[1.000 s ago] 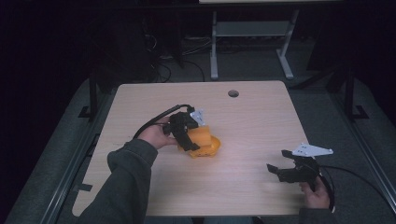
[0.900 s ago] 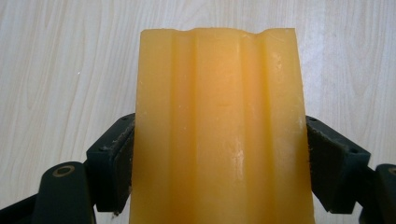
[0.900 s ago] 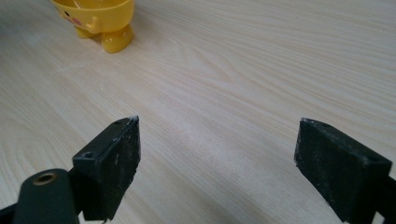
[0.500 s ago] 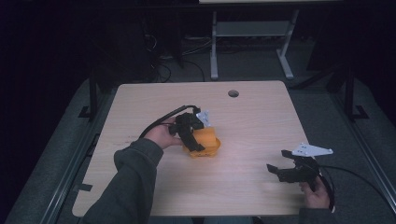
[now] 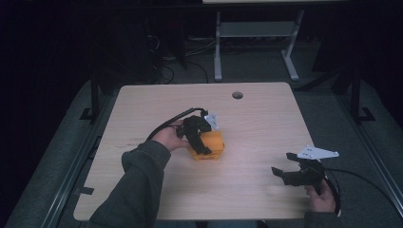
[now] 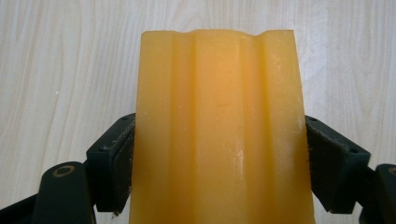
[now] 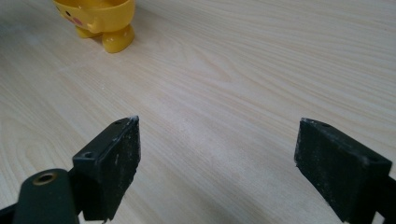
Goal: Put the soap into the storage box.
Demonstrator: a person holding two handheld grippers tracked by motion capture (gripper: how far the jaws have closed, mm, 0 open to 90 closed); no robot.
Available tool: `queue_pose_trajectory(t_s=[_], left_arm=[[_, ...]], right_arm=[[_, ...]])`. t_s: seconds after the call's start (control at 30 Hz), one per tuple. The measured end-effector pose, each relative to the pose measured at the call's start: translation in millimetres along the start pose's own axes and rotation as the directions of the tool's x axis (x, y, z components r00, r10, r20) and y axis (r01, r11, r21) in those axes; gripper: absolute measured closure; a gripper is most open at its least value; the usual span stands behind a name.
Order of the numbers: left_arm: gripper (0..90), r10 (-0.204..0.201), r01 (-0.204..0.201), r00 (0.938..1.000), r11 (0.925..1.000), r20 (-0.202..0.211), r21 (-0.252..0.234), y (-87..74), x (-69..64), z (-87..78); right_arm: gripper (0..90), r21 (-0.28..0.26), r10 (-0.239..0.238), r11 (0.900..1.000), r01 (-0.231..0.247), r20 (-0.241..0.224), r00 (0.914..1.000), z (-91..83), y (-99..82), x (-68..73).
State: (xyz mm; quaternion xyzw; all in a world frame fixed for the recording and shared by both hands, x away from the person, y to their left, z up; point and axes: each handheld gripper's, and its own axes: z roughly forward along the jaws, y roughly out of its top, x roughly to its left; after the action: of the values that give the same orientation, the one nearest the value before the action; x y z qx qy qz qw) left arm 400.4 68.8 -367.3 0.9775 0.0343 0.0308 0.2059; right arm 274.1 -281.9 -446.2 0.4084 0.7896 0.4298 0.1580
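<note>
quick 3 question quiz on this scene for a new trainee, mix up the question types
1. True or false: the left gripper has its jaws on either side of the yellow-orange object.
2. Multiple choice: the right gripper is (A) shut on the object, (B) open with bare table between its jaws, (C) resting on the round hole in the table.
3. Short answer: in the high view, where on the wooden table is the round hole?

Key
1. True; the left gripper view shows a jaw pad against each side of it.
2. B
3. Near the far edge, right of the middle.
</note>
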Motion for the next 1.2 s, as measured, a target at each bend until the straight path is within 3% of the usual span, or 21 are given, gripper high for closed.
queue_pose_trajectory(t_s=[1.2], left_arm=[[20.7, -0.006, 0.005, 0.9997, 0.9989, 0.023, 0.046, -3.8, 4.8, 18.2]], right_arm=[[13.9, 0.004, -0.004, 1.0000, 0.004, -0.003, 1.0000, 0.4, 0.1, 0.0]])
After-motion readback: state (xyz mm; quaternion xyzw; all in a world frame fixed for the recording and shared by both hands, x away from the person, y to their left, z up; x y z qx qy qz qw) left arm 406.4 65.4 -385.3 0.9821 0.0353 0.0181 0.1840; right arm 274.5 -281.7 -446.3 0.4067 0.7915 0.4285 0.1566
